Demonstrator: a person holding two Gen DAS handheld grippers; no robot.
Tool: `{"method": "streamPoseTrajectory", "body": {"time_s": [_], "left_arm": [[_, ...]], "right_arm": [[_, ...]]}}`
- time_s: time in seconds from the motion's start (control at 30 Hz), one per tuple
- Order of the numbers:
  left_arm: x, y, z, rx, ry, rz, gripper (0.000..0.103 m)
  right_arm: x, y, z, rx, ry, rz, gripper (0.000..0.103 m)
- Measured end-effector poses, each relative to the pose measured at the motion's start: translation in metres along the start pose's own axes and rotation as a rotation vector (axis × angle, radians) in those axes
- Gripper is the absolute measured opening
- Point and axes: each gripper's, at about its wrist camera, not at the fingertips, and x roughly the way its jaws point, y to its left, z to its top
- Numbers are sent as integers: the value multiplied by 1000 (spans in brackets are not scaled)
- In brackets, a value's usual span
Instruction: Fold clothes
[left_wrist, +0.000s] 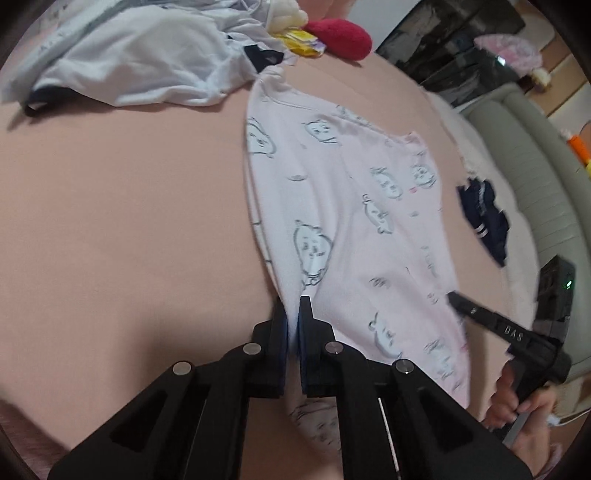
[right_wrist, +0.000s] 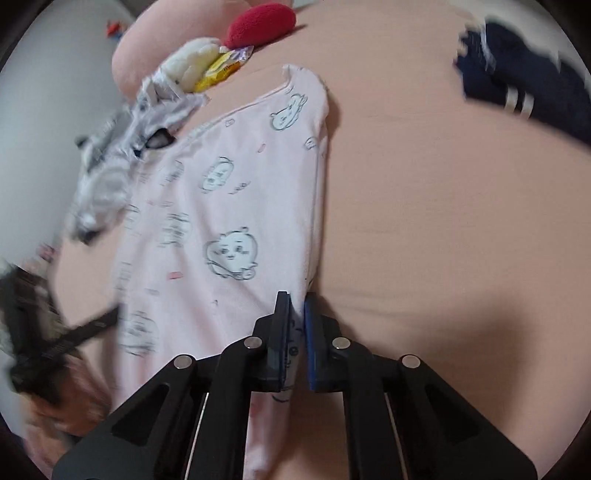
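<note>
A pale pink garment printed with cartoon faces (left_wrist: 354, 206) lies stretched across the pink bed sheet (left_wrist: 110, 206). My left gripper (left_wrist: 293, 306) is shut on its near left corner. In the right wrist view the same pink garment (right_wrist: 229, 206) runs away from me, and my right gripper (right_wrist: 296, 301) is shut on its near right corner. The right gripper also shows in the left wrist view (left_wrist: 458, 299), at the garment's right edge. The left gripper appears blurred at the left of the right wrist view (right_wrist: 107, 317).
A crumpled white and navy garment (left_wrist: 140, 55) lies at the far left. A navy garment with white stripes (left_wrist: 484, 218) lies to the right. A red plush (left_wrist: 341, 37), a cream plush toy (right_wrist: 192, 62) and a yellow packet (left_wrist: 301, 40) sit at the far end. A grey padded bed edge (left_wrist: 532, 170) runs along the right.
</note>
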Motion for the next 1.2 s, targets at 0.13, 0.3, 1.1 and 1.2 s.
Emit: {"method": "streamPoseTrajectory", "body": {"time_s": [0.13, 0.3, 1.1, 1.2], "left_arm": [[-5, 24, 4, -121, 39, -60, 11], [-7, 5, -4, 9, 55, -9, 24], [-15, -44, -67, 364, -2, 204, 49], [-34, -26, -71, 324, -27, 282, 56]], "right_arm": [[2, 0, -1, -90, 6, -53, 3], [-26, 9, 0, -114, -69, -78, 19], [-20, 36, -79, -266, 4, -129, 39], [-36, 14, -80, -160, 2, -70, 40]]}}
